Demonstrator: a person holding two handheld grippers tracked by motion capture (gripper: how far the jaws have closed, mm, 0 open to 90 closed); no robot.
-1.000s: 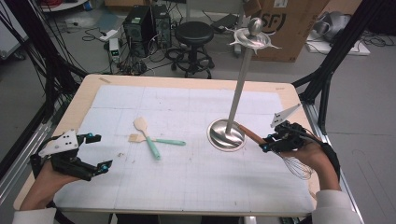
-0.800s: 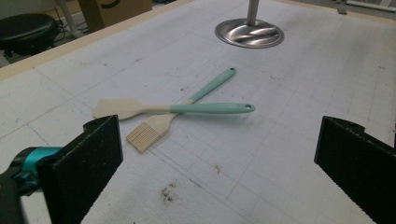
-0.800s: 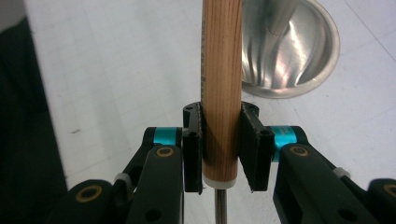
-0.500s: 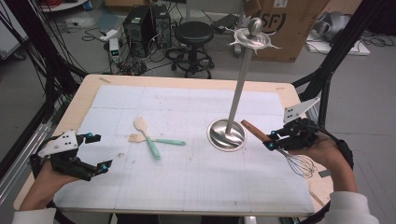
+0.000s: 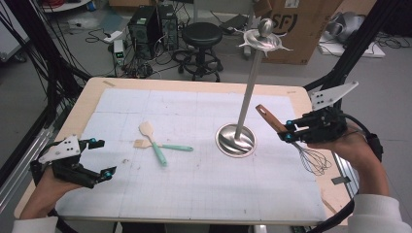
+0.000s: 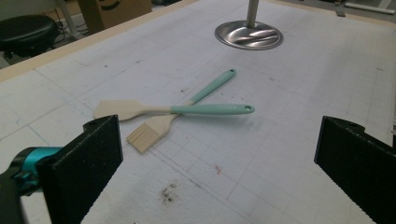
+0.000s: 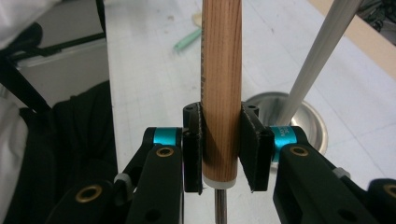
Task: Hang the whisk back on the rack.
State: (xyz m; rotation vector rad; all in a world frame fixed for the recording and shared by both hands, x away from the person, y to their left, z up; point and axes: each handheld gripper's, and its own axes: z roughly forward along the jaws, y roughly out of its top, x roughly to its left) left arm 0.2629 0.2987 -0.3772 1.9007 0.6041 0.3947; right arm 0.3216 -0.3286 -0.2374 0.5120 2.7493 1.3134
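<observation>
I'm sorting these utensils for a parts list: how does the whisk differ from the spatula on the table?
The whisk has a brown wooden handle and a wire head; the spatula has a teal handle and a flat cream blade. The whisk is held off the table, clamped at its handle by the right gripper; the spatula lies flat on the table, crossing a pastry brush. Both are long-handled kitchen tools.

The high view looks down and forward over the whole table, while each tongs view sits low and close, and all three see the shiny stand.
</observation>
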